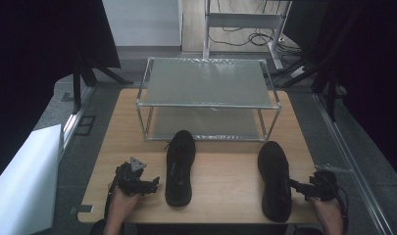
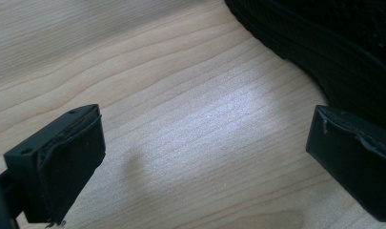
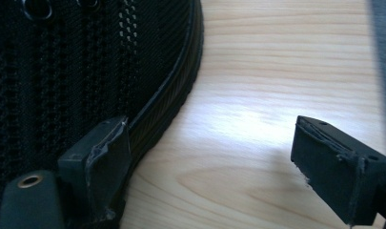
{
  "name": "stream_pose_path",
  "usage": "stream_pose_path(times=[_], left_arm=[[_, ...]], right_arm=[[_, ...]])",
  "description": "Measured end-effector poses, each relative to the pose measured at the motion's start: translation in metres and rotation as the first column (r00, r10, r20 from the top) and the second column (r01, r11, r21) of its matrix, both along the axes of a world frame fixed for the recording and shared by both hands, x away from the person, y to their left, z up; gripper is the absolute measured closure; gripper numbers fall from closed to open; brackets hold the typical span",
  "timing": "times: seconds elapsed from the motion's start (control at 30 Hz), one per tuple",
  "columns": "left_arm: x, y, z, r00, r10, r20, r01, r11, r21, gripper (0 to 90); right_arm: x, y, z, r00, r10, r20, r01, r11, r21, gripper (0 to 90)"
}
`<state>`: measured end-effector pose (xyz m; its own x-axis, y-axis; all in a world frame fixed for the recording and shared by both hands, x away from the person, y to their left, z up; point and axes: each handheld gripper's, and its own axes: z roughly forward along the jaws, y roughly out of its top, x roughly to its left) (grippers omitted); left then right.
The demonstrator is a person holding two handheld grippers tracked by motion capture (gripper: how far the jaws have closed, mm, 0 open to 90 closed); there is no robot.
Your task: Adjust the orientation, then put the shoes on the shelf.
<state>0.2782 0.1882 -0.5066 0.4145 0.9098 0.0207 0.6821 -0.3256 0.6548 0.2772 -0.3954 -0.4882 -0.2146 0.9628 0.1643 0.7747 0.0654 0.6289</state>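
Two black mesh lace-up shoes lie on one light wooden table [image 1: 225,181]: one shoe [image 1: 180,166] just beside the left gripper [image 1: 154,185], the other shoe [image 1: 274,178] against the right gripper [image 1: 295,185]. There are two black handheld grippers, one per hand. Beyond both grippers stands one metal-framed rack [image 1: 208,98] with two grey shelves.

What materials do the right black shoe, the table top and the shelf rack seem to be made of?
Right black shoe: probably woven mesh fabric, matte, with perforations and metal eyelets; the ribbed sole looks like rubber.
Table top: wood or wood-look laminate, pale with grain lines.
Shelf rack: seemingly metal tubes, shiny, with dull grey panels.
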Motion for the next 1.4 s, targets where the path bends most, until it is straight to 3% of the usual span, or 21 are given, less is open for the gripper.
stream_pose_path(times=[0.23,0.63,0.97,1.03,1.27,1.3,1.4], left_arm=[[-0.001,0.002,0.003,0.9999,0.016,-0.001,-0.016,0.9997,-0.019,0.0],[-0.004,-0.005,0.029,0.9966,0.045,0.069,-0.037,0.9937,-0.106,1.3],[0.004,-0.026,0.043,0.9964,0.015,0.083,-0.003,0.9902,-0.139,1.4],[0.006,-0.033,0.044,0.9972,0.001,0.075,0.010,0.9904,-0.138,1.3],[0.014,-0.047,0.043,0.9978,-0.025,0.062,0.036,0.9841,-0.174,1.0],[0.017,-0.049,0.042,0.9984,-0.027,0.050,0.037,0.9782,-0.204,0.9],[0.017,-0.054,0.042,0.9980,-0.040,0.048,0.050,0.9733,-0.224,2.6]], right_arm=[[0.000,0.004,-0.001,0.9999,0.011,0.003,-0.011,1.000,0.019,11.3],[-0.014,0.000,0.019,0.9968,0.010,0.079,-0.018,0.995,0.101,9.7],[-0.024,0.010,0.033,0.9907,0.053,0.125,-0.071,0.988,0.139,7.3],[-0.026,0.016,0.036,0.9876,0.078,0.137,-0.100,0.981,0.164,7.0],[-0.018,0.035,0.028,0.9858,0.121,0.116,-0.139,0.978,0.158,6.4],[-0.015,0.040,0.025,0.9855,0.127,0.112,-0.144,0.976,0.161,6.6],[-0.010,0.046,0.019,0.9869,0.129,0.097,-0.141,0.981,0.130,6.0]])
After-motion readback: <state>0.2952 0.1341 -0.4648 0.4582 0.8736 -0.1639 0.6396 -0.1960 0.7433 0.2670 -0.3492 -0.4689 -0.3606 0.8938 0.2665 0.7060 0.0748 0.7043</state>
